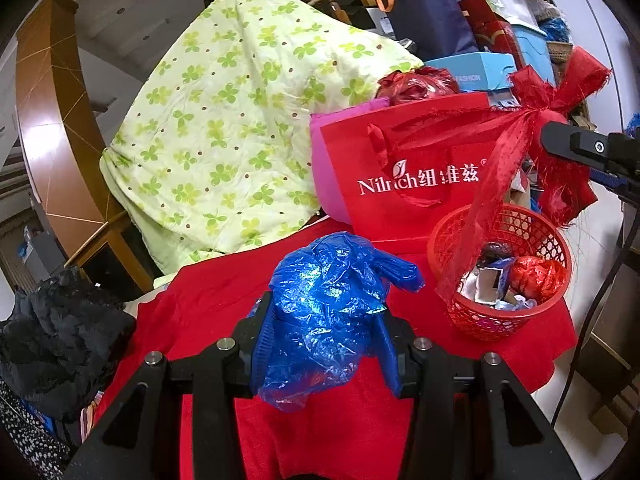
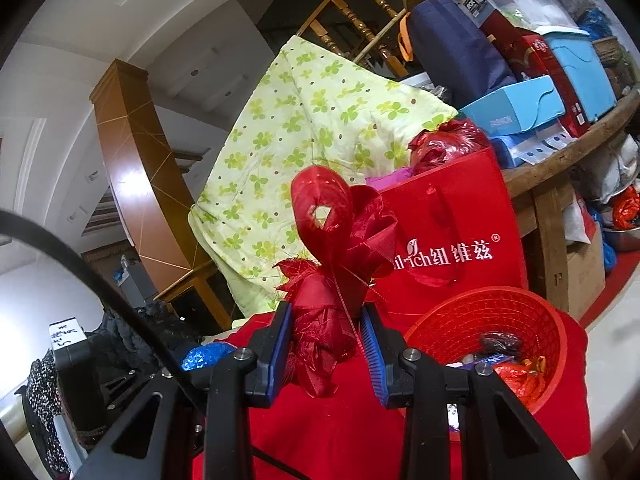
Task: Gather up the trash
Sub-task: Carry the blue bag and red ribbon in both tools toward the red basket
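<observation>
My left gripper [image 1: 324, 332] is shut on a crumpled blue plastic bag [image 1: 328, 312] and holds it above the red cloth [image 1: 224, 304], left of a red mesh basket [image 1: 500, 320] that holds wrappers and a red bag. My right gripper [image 2: 326, 340] is shut on a red ribbon bow [image 2: 340, 240] and holds it up beside the basket [image 2: 496, 308]. In the left wrist view the ribbon [image 1: 560, 92] hangs above the basket with a tail trailing into it, and the right gripper's finger [image 1: 580, 144] shows at the right edge. The blue bag [image 2: 208, 354] shows low left in the right wrist view.
A red Nilrich gift bag [image 1: 404, 164] stands behind the basket, with a pink bag behind it. A green clover quilt [image 1: 224, 128] leans at the back left. Black fabric [image 1: 56, 344] lies at the left. Boxes and bags pile on a wooden table [image 2: 568, 148] at the right.
</observation>
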### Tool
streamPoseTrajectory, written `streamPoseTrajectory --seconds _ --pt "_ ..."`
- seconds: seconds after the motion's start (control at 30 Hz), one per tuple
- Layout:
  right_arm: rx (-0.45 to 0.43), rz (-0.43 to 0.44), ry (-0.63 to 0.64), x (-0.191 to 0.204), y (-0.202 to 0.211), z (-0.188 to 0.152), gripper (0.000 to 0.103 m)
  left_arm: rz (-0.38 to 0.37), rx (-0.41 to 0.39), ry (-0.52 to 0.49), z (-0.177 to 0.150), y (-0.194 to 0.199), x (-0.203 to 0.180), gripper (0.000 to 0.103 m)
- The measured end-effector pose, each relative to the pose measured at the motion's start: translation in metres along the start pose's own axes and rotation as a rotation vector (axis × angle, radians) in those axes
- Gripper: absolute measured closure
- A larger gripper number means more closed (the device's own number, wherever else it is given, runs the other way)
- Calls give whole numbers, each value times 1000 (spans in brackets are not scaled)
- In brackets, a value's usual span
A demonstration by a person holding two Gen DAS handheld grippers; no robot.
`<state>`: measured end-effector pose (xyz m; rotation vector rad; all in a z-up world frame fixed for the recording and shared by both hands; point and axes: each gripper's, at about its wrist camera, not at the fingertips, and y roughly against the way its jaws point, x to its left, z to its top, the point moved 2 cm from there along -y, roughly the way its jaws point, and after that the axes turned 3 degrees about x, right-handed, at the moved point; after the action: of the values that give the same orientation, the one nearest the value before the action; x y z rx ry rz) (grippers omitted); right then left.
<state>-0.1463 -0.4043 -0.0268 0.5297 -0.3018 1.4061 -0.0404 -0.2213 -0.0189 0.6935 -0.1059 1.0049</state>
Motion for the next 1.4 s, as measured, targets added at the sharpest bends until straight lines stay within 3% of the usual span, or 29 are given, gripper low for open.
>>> streamPoseTrajectory --seconds 1.4 --pt "-40 -75 -103 -47 39 -1 66 -86 9 -146 11 -6 -77 55"
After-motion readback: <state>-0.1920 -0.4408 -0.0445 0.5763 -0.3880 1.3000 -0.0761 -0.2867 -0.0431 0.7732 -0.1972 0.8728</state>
